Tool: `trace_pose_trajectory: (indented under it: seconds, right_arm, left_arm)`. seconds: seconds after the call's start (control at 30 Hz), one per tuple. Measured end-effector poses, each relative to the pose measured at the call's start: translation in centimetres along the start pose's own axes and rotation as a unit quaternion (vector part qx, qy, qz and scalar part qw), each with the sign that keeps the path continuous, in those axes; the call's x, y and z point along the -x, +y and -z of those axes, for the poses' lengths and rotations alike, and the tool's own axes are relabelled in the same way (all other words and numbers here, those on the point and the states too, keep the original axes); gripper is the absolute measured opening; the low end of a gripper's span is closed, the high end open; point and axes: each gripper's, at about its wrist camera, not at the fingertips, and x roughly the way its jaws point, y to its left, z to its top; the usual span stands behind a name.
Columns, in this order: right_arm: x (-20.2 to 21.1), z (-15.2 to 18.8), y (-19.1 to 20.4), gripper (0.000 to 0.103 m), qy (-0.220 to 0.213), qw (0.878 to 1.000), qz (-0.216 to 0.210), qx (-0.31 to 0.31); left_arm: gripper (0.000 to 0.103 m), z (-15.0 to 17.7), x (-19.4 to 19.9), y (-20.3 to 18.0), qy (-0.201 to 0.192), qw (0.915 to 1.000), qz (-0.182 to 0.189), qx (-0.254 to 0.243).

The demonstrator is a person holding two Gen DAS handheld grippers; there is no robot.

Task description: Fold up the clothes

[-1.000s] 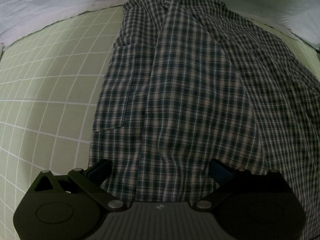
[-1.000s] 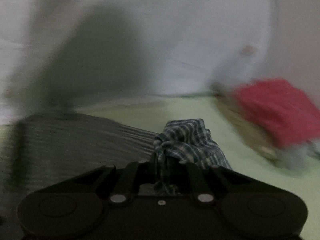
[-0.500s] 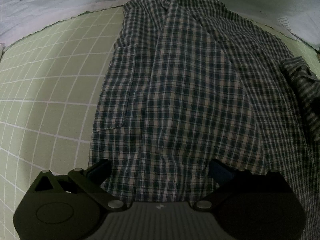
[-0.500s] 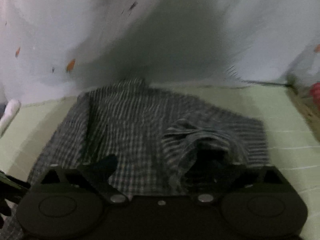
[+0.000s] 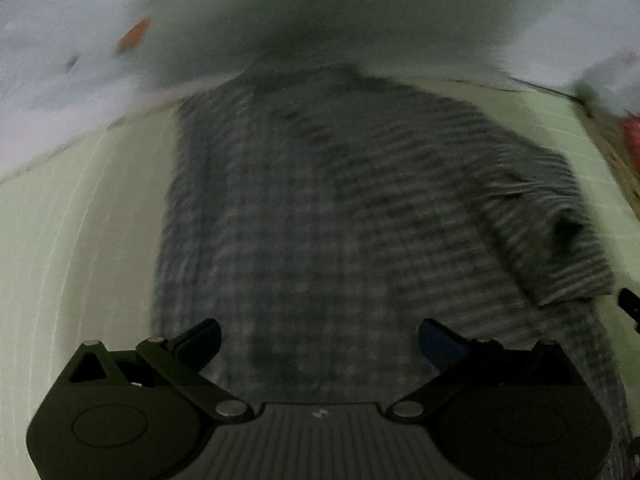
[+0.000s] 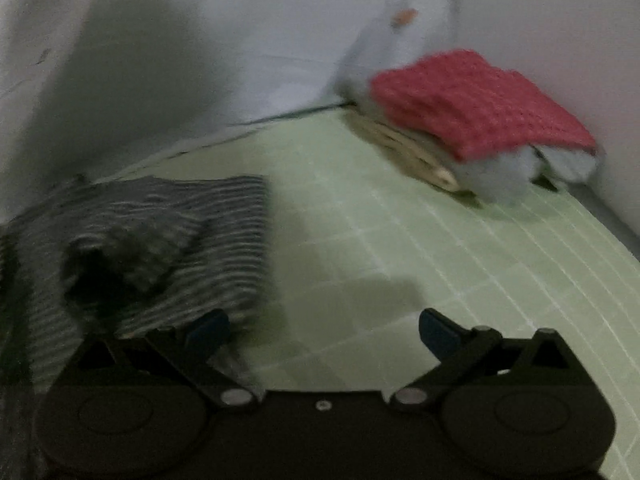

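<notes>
A dark checked shirt lies spread on the green grid mat, blurred in the left wrist view. Its sleeve is folded in over the right side. My left gripper hangs open above the shirt's near hem, with nothing between its fingers. In the right wrist view the folded sleeve end lies at the left. My right gripper is open over bare mat just right of the shirt, holding nothing.
A stack of folded clothes with a red knit piece on top sits at the mat's far right by the white wall. Its red edge shows in the left wrist view. White cloth backs the mat.
My right gripper let go of the sleeve, left it folded on the shirt, and swung right over bare mat. My left gripper, open throughout, rose and pulled back from the shirt.
</notes>
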Motion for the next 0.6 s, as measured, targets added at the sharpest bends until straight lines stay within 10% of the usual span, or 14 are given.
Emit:
trace_pose_trajectory:
  seconds: [0.6]
  right_arm:
    - [-2.9, 0.6, -0.7, 0.103, 0.022, 0.999, 0.036, -0.006]
  left_arm:
    - [0.1, -3.7, -3.6, -9.9, -0.005, 0.9885, 0.102, -0.112]
